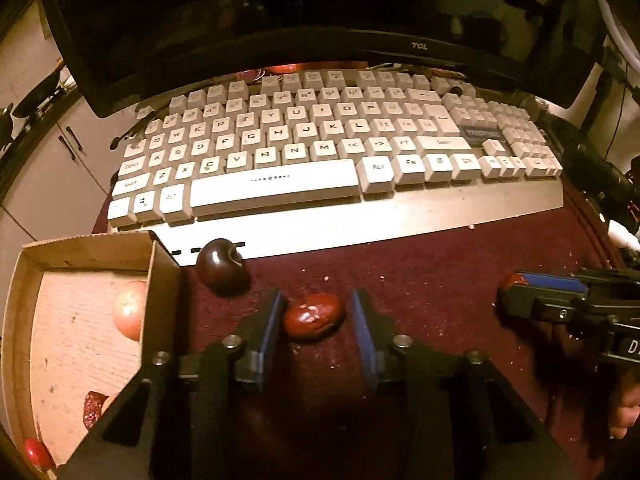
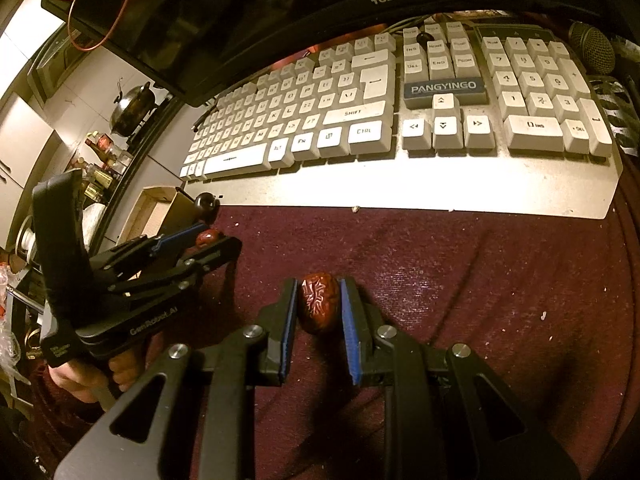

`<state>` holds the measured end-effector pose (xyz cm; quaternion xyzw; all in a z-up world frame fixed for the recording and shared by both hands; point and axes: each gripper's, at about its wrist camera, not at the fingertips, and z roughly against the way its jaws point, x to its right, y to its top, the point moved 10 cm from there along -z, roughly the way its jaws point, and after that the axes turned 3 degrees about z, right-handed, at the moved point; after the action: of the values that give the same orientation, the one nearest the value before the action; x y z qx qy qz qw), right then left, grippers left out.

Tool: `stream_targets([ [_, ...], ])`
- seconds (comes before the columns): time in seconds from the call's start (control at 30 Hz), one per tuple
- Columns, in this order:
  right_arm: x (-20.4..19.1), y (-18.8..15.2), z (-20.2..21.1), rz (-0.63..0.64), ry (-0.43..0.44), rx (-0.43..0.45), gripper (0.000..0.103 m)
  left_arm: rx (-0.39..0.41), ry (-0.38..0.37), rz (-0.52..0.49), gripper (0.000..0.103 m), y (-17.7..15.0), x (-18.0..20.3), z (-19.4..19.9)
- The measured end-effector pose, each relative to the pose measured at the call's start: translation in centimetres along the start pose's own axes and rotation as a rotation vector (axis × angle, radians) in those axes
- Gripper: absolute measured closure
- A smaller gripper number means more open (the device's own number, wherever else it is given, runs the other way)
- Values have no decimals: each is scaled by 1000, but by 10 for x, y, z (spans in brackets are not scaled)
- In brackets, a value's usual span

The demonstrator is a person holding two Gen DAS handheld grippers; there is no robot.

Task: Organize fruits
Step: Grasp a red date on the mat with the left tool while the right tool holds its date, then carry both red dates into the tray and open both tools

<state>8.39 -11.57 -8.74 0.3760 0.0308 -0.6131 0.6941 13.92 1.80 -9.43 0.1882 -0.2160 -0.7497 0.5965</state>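
Maroon desk cloth, crumb-flecked, in front of a white keyboard and a dark monitor. Left gripper spread wide around a smooth red date, left pad touching or nearly so, right pad clear of the fruit. Right gripper set close on either side of a wrinkled red date, seemingly pinching it, though a sliver of gap cannot be ruled out. Cardboard box at far left, already holding a pale round fruit and small red pieces; dark glossy fruit just beside the box wall, at the keyboard's front edge. Likely faults: smooth date skidding sideways under an uneven closing of the pads; wrinkled date squeezed out or crushed by a hard pinch; dark fruit nudged and set rolling during a swing toward the box; collision between the two grippers over the box mouth. Legible writing: "TCL" on the monitor bezel, "PANGYINGO" on the keyboard badge, "GenRobot_AI" on the left gripper body, ordinary key legends such as SHIFT, CTRL, ALT, FN
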Motion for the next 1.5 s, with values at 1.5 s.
stream_targets([
  [1.5,-21,24,28,115,-33,249,80,346,11,230,73,-27,-46,181],
])
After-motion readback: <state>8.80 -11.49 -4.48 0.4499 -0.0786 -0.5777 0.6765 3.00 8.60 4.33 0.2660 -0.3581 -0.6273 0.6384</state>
